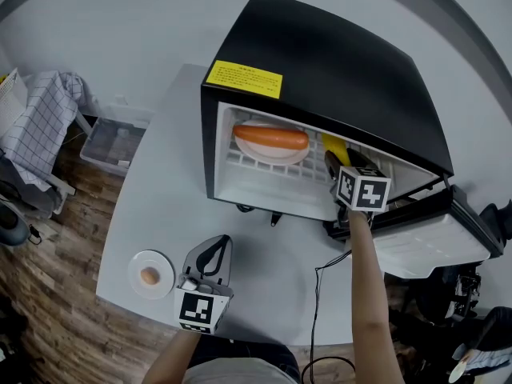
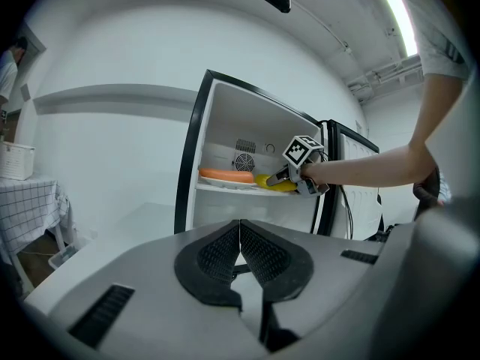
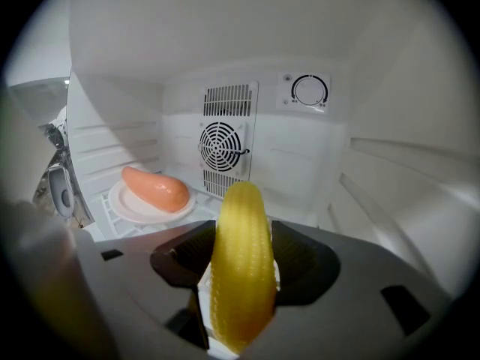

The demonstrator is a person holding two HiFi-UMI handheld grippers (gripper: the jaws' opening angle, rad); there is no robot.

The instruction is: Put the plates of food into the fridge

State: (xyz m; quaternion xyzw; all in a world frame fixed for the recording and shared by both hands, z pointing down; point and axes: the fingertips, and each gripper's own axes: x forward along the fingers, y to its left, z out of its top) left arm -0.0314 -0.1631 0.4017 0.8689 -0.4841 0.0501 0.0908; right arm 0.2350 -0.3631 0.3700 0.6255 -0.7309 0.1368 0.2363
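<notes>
Right gripper view: right tool (image 3: 238, 276) is clamped on a yellow corn cob (image 3: 241, 231) inside the fridge (image 3: 322, 163), near the plated sausage (image 3: 155, 188). Left tool (image 2: 240, 250) is fully closed, holding nothing.

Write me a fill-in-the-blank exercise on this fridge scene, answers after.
The right tool grips a yellow ____ inside the fridge.
The sausage lies on a white ____ in the fridge.
The left tool, holding nothing, has its jaws ____.
The fridge door stands ____.
Missing words: corn cob; plate; shut; open.
</notes>
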